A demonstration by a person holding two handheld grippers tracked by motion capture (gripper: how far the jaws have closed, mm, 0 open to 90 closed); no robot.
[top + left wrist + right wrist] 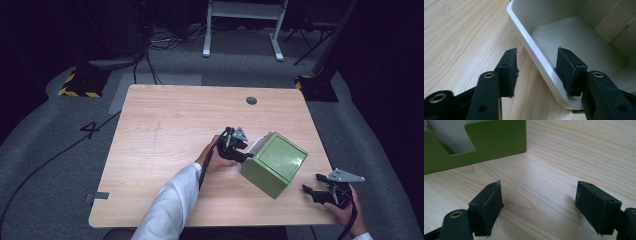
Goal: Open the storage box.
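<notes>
Table (165,130) of pale wood, and on its near right part a green box (274,164) lies tipped over, white inside, its open mouth turned toward the left gripper (239,148). That gripper's jaws stand apart astride the box's white rim (541,62), one pad outside over the wood, the other inside the box. The right gripper (313,184) hangs low near the table's right edge, jaws wide apart, holding nothing, just beside the box.
</notes>
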